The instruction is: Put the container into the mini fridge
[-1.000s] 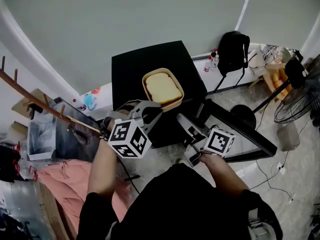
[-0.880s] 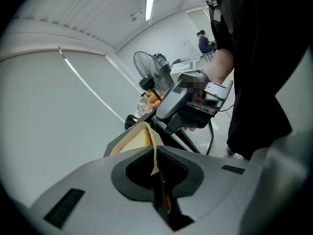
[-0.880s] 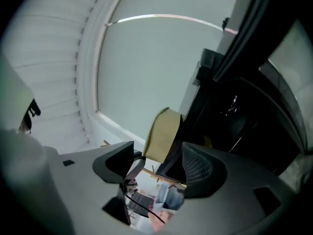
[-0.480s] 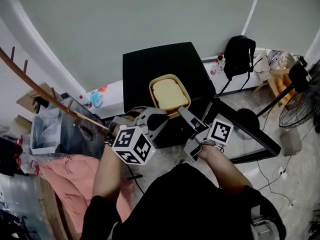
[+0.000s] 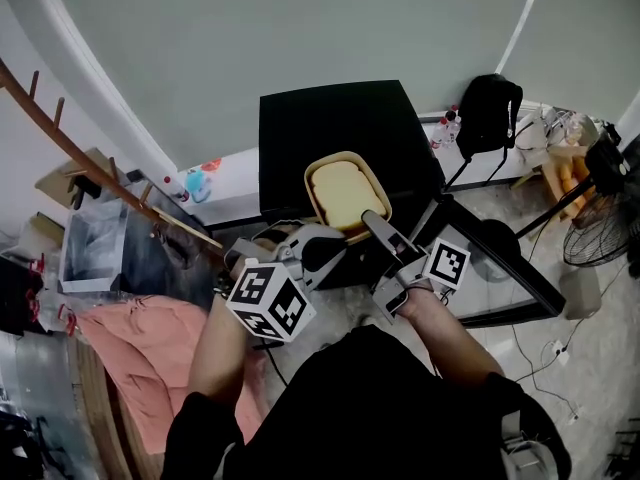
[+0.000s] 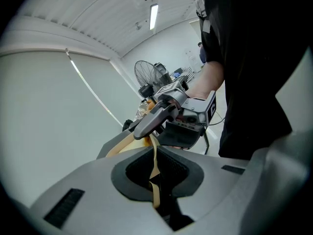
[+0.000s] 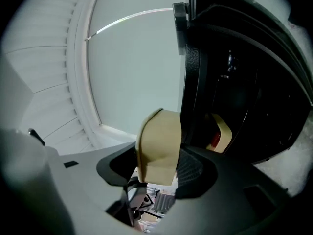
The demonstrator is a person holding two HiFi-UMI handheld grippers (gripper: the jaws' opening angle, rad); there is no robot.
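We are pinching the seemingly light, stiff container's [image 5: 345,190] seven-o'clock rim in the left gripper [image 6: 154,175]. The right gripper [image 7: 156,163], jaws just closing, is gripping its five-o'clock corner.

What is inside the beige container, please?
Inside the container only a flat pale yellow surface shows; whether it is lid or contents, I cannot tell. Anything beneath it is covered.
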